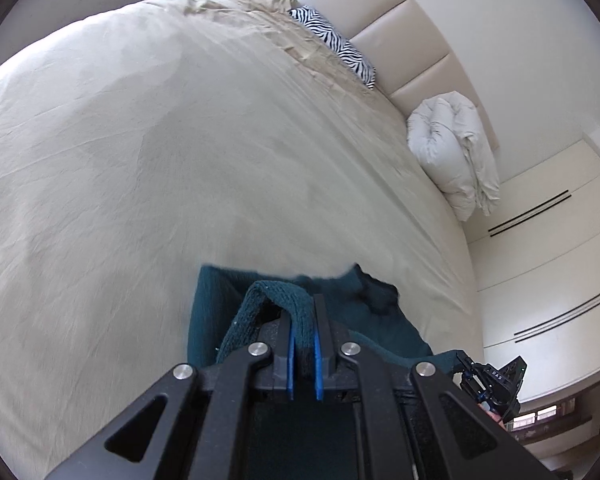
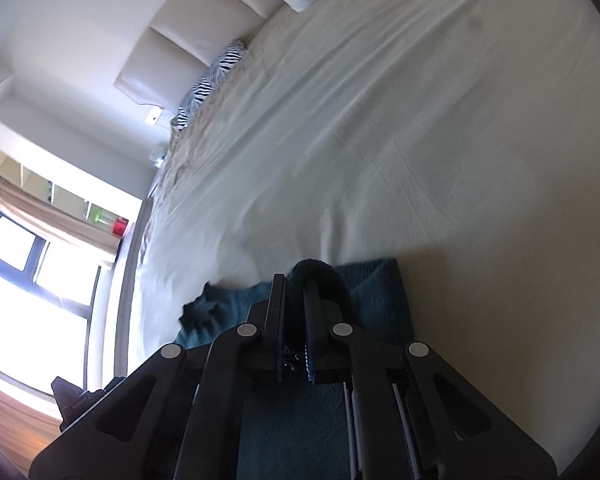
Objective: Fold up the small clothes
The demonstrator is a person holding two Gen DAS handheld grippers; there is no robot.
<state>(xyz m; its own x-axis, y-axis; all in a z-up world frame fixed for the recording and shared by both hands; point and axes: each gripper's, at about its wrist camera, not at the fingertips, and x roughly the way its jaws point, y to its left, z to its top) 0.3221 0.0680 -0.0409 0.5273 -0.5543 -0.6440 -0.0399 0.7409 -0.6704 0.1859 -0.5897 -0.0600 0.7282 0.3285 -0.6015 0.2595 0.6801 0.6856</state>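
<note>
Each tool, left (image 1: 302, 312) and right (image 2: 294, 292), clenches the teal garment's (image 1: 364, 316) edge between its pads.

Two hand-held grippers, each clamping a fold of knitted cloth.

The left gripper (image 1: 303, 316) is pointing forward and downward, its blue-padded fingers (image 1: 291, 356) pressing together on a teal garment (image 1: 364, 312). The right gripper (image 2: 294, 300) is tilting likewise, its jaws pinching another edge of the same cloth, and is showing at the lower right of the left view.
</note>
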